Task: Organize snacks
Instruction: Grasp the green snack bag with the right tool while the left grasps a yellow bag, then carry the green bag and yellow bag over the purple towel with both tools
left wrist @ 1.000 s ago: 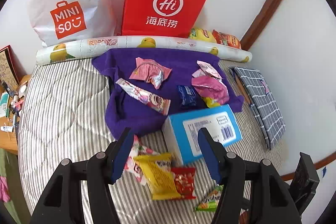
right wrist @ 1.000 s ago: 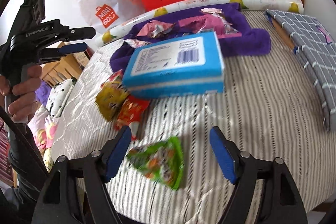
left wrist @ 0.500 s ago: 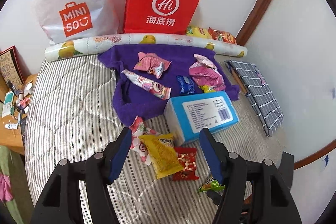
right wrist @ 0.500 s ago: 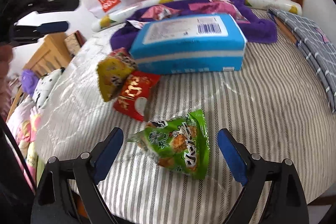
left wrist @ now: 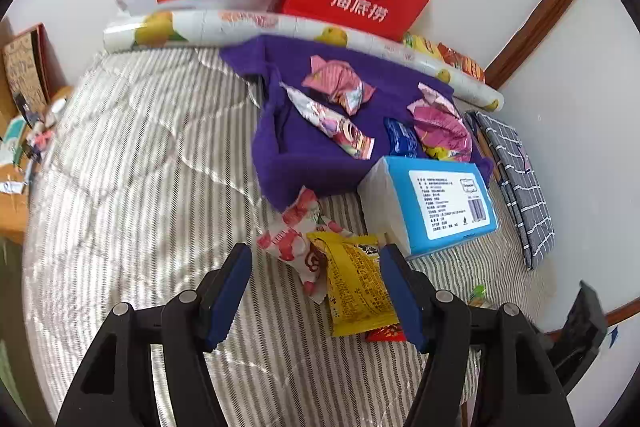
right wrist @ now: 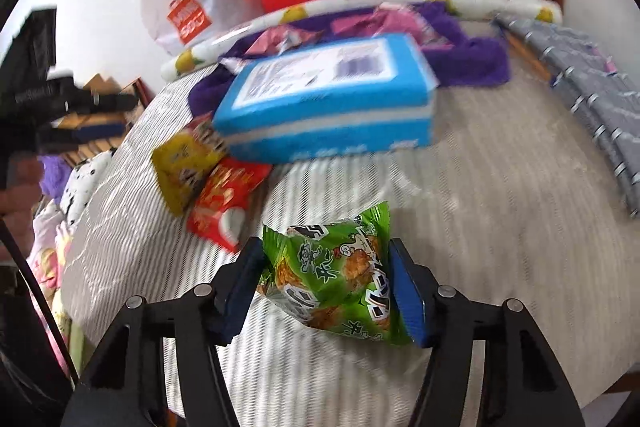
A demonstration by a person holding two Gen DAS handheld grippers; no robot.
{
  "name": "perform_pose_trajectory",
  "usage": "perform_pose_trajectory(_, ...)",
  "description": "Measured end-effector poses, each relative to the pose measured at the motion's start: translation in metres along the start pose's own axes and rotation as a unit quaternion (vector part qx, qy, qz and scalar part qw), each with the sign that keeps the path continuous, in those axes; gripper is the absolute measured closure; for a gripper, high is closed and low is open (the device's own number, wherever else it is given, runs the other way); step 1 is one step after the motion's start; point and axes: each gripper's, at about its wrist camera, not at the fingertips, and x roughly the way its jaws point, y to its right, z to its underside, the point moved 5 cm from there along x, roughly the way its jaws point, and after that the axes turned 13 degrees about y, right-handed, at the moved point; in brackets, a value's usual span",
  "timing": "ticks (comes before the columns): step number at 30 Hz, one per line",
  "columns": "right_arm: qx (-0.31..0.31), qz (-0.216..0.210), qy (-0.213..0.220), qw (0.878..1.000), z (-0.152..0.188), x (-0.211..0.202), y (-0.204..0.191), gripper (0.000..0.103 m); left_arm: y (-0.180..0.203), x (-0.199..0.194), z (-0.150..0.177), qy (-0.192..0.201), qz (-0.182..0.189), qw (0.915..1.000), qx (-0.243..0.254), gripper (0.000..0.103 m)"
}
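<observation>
Right wrist view: right gripper (right wrist: pixel 326 287) tipped down over striped quilted bed (right wrist: pixel 500 195), jaws closing on puffy green foil snack packet (right wrist: pixel 334 277). Packet seen lying dead between the blue pads, left pad at its 9 o'clock edge, right pad at its 3 o'clock edge, both apparently touching the foil already. Long axis judged to run from 10 o'clock down to 4 o'clock, so pinch taken across the width rather than end to end; lower right corner poking out past the right pad. Firmness of hold not clear through the blur. Blue rectangular tissue pack (right wrist: pixel 328 103) noted at 12 o'clock, well apart; red snack packet (right wrist: pixel 224 203) at 10 o'clock, near but not touching.

Left wrist view: left gripper (left wrist: pixel 316 287) lower over the same bed, jaws held open about halfway, empty. Yellow flat snack packet (left wrist: pixel 356 283) lying between the pads, nearer the right one, long axis roughly 12 to 6 o'clock, along the pointing line. Pink-and-white crinkled wrapper (left wrist: pixel 294 239) at 11 o'clock of it, overlapping. Purple towel (left wrist: pixel 292 155) with sorted packets farther on at 12 o'clock. Green packet plainly the right hand's; yellow one the left's.
</observation>
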Motion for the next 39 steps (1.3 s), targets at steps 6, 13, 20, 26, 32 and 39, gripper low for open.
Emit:
perform_pose_trajectory(6, 0.012, 0.03, 0.022, 0.999, -0.02, -0.006, 0.037, 0.042, 0.021, 0.021, 0.014, -0.025, 0.02, 0.9994, 0.013, 0.039)
perform_pose_trajectory(13, 0.036, 0.047, 0.024, 0.998, -0.023, -0.003, 0.07, 0.042, 0.037, 0.053, 0.03, -0.07, 0.021, 0.9971, 0.024, 0.039)
perform_pose_trajectory(20, 0.028, 0.05, 0.018, 0.998, -0.016, -0.001, 0.081, 0.042, 0.032, 0.057, 0.036, -0.059, 0.016, 0.998, 0.017, 0.063)
perform_pose_trajectory(26, 0.025, 0.039, 0.016, 0.999, -0.017, 0.004, 0.079, 0.042, 0.021, 0.037, 0.031, -0.033, 0.006, 0.9993, 0.019, 0.065)
perform_pose_trajectory(32, 0.017, 0.032, 0.012, 0.999, -0.02, 0.012, 0.074, 0.042, 0.018, 0.025, 0.037, -0.032, 0.026, 0.9991, 0.003, 0.065)
perform_pose_trajectory(39, 0.015, 0.012, 0.021, 1.0, -0.036, 0.009, 0.065, 0.042, 0.044, 0.018, 0.045, -0.035, 0.061, 0.9975, 0.009, 0.065)
